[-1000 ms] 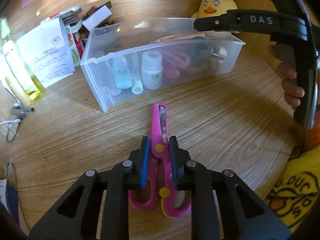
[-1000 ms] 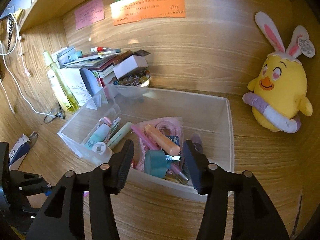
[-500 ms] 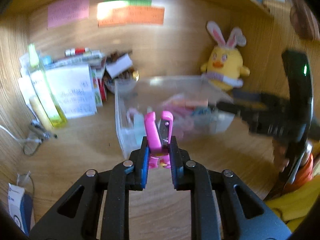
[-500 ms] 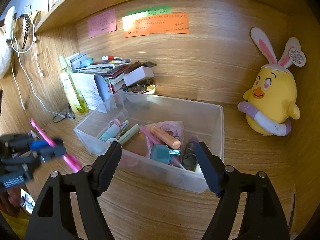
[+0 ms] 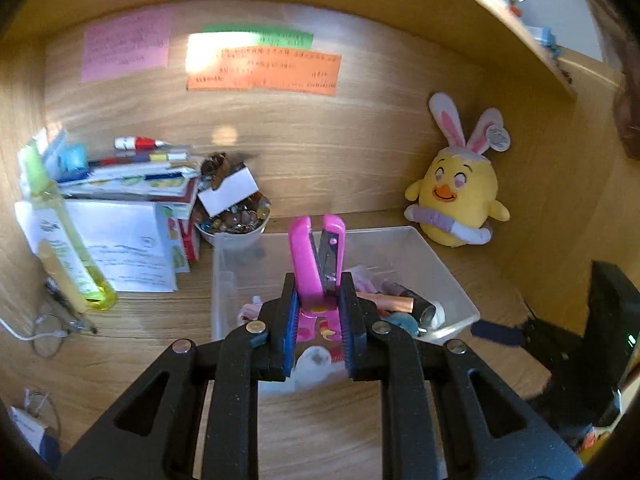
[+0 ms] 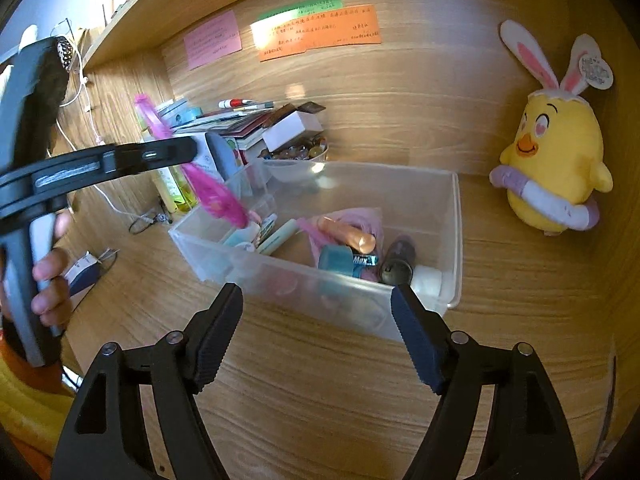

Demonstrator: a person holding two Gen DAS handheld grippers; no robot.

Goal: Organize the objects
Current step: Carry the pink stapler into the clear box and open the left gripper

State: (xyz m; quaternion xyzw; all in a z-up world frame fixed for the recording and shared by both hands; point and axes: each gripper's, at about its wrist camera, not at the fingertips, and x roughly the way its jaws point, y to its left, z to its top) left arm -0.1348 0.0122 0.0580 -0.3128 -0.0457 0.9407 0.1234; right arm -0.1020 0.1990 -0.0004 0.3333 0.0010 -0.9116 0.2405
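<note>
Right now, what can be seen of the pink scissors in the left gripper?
The pink scissors are small, plastic-handled, with short metal blades in pink sheaths, slightly parted and pointing up and away from the camera. The left gripper is shut on them near the pivot; the handles hang below the fingers. From the right wrist view they are blurred, held in the air above the left end of the clear plastic bin, touching nothing else.

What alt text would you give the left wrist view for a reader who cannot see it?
The left tongs grip pink scissors, blades pointing up, in front of a clear bin of small items on a wooden desk. A yellow chick plush sits behind on the right; books and a yellow bottle stand left.
</note>
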